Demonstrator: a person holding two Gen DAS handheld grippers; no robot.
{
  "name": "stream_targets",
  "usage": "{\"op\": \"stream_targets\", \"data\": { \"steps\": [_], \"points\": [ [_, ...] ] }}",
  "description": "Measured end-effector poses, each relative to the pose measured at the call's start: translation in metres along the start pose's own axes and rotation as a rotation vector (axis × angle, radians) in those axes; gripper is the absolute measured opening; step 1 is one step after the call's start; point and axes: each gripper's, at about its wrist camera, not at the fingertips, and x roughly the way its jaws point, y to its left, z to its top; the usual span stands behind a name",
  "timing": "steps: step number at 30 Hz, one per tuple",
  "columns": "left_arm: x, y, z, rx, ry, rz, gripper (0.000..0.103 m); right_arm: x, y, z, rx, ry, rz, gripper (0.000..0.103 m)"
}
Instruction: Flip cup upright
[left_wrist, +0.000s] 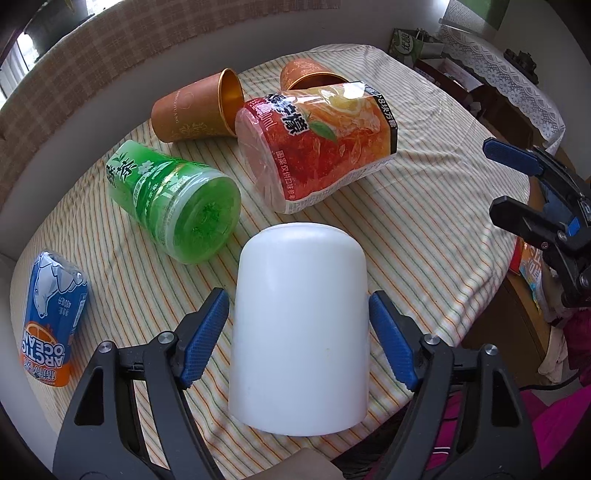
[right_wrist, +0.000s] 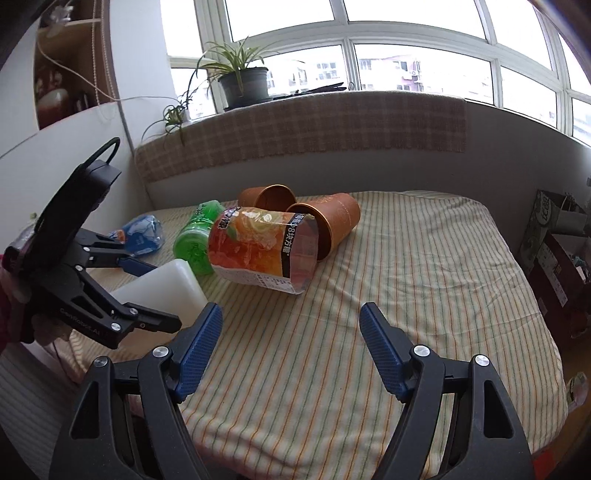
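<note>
A plain white cup (left_wrist: 300, 325) stands upside down on the striped tablecloth (left_wrist: 424, 206), closed base up, near the front edge. My left gripper (left_wrist: 298, 328) is open with its blue pads (left_wrist: 205, 338) on either side of the cup, narrow gaps showing on both sides. The cup also shows at the left of the right wrist view (right_wrist: 162, 288), between the left gripper's fingers (right_wrist: 147, 317). My right gripper (right_wrist: 291, 350) is open and empty, above the tablecloth to the right of the cup.
Several cups lie on their sides behind the white cup: a green one (left_wrist: 177, 210), a red-orange labelled one (left_wrist: 317, 147), two brown paper cups (left_wrist: 195, 107) and a blue one (left_wrist: 51, 314) at the left. A bench and window lie beyond the table.
</note>
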Motion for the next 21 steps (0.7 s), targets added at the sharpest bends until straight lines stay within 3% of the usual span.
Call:
{"op": "stream_targets", "data": {
  "steps": [4,8,11,16,21],
  "points": [
    [-0.028,0.014,-0.011,-0.063,-0.07,0.021,0.08,0.004,0.02,0.018,-0.229,0.007,0.103,0.076],
    [-0.062,0.031,-0.036,-0.159,-0.143,0.018,0.08,0.018,0.054,0.026,-0.556,0.084,0.174,0.076],
    [-0.082,0.033,-0.064,-0.208,-0.178,0.077,0.08,0.028,0.08,0.03,-0.735,0.146,0.283,0.076],
    [-0.092,0.033,-0.12,-0.33,-0.161,0.056,0.08,0.035,0.13,0.018,-1.079,0.224,0.41,0.076],
    [-0.088,0.026,-0.173,-0.479,-0.132,0.033,0.08,0.054,0.154,0.009,-1.283,0.289,0.425,0.076]
  ]
}}
